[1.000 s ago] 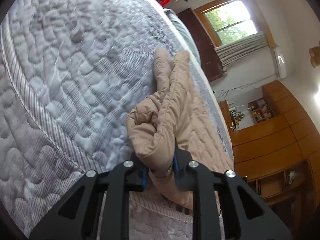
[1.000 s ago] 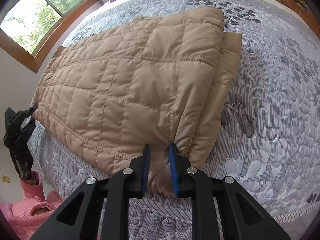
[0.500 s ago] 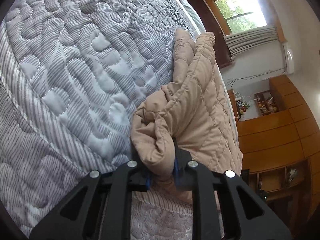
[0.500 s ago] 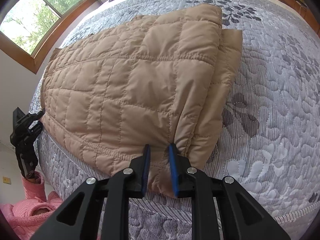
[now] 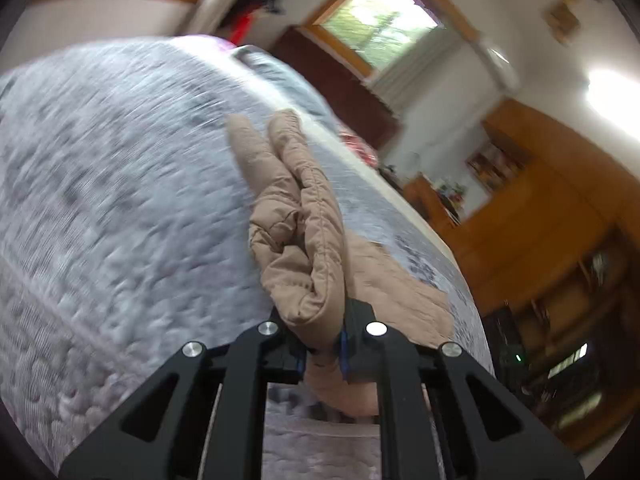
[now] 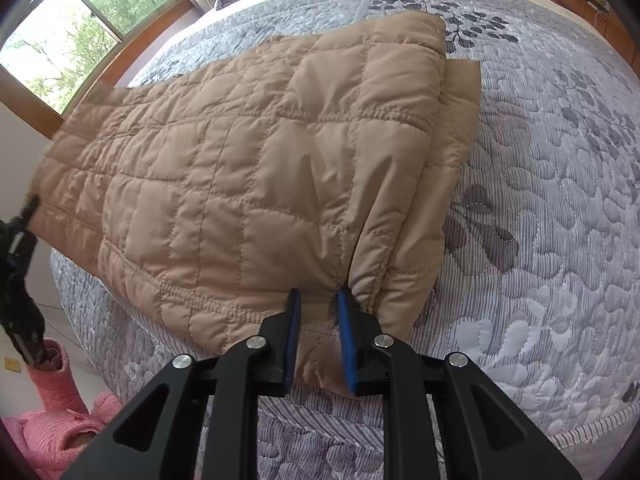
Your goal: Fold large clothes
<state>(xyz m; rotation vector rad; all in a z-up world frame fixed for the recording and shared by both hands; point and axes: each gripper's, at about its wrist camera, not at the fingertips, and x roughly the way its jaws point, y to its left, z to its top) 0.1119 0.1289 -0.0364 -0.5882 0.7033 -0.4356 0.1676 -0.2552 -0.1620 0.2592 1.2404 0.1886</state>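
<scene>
A tan quilted jacket [image 6: 256, 184] lies spread across the grey patterned bedspread [image 6: 560, 200], filling the centre and left of the right wrist view, its lower hem hanging toward the bed's near edge. The right gripper [image 6: 318, 320] at bottom centre has its jaws clenched on a pinch of that hem. In the left wrist view, the left gripper [image 5: 322, 344] at bottom centre has its jaws clamped on a bunched corner of the same jacket, which stands up in a roll above them. The step looks like carrying one edge over for a fold. To do it well, keep both grips firm, lift the two corners evenly so the hem stays taut, and lay the edge flat without dragging the layers beneath
</scene>
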